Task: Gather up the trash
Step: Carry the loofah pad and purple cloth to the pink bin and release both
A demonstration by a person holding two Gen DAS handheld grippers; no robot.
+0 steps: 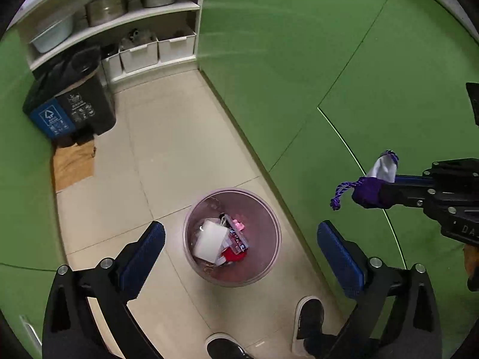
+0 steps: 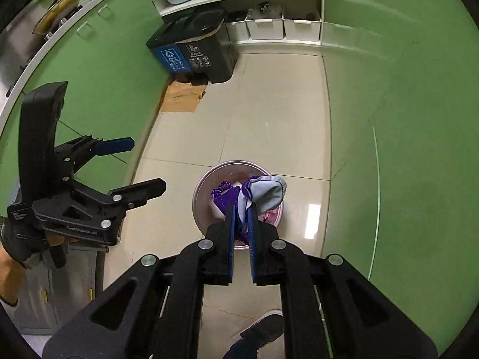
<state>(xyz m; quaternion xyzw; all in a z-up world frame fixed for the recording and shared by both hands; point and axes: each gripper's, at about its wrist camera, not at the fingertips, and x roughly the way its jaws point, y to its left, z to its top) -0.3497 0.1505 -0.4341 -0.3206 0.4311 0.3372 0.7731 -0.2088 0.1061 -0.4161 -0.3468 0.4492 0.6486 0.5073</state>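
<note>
A round pinkish translucent trash bin (image 1: 260, 209) stands on the tiled floor, holding several scraps: white paper (image 1: 211, 239), a red piece and wrappers. My left gripper (image 1: 241, 239) is open and empty, hovering above the bin. My right gripper (image 2: 241, 209) is shut on a purple and grey drawstring pouch (image 2: 263, 193), held above the bin (image 2: 200, 191). In the left wrist view the pouch (image 1: 377, 176) hangs at the right, up against the green cabinet, with its purple cord dangling. The left gripper (image 2: 140, 167) shows open at the left of the right wrist view.
Green cabinet doors (image 1: 299, 59) line both sides of the narrow floor. A black and blue recycling bin (image 1: 71, 107) stands at the far end by cardboard (image 1: 73, 164). White shelves (image 1: 125, 15) hold pots and white boxes. The person's shoes (image 1: 310, 320) are near the bin.
</note>
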